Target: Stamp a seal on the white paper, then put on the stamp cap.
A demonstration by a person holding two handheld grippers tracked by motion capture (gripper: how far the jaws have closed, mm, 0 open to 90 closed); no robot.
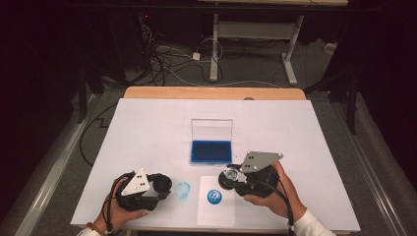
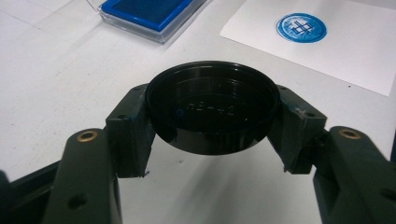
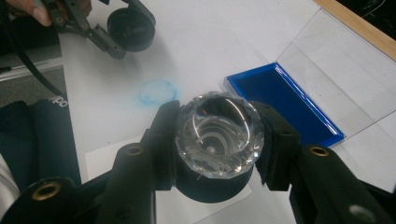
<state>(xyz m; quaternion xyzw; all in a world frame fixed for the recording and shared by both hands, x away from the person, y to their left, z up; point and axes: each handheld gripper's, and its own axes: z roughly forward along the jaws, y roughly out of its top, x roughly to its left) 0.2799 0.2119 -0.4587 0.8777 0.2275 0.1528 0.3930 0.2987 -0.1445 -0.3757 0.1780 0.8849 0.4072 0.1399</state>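
1. Stamping looks done — a crisp blue print (image 1: 214,196) sits on the paper sheet (image 1: 216,212), and the right gripper (image 1: 235,178) pinches the stamp (image 3: 219,135) by its black base, held just above the sheet.
2. The left gripper (image 1: 164,187) has its jaws pressed on the black round cap (image 2: 212,112), low over the white table (image 1: 147,128).
3. Next, likely: bring cap and stamp together squarely — the cap is smooth, shallow plastic, the stamp's top faceted clear crystal.
4. The ink pad (image 1: 211,151) lies open behind, its clear lid upright; a faint blue smudge (image 1: 182,190) marks the table.
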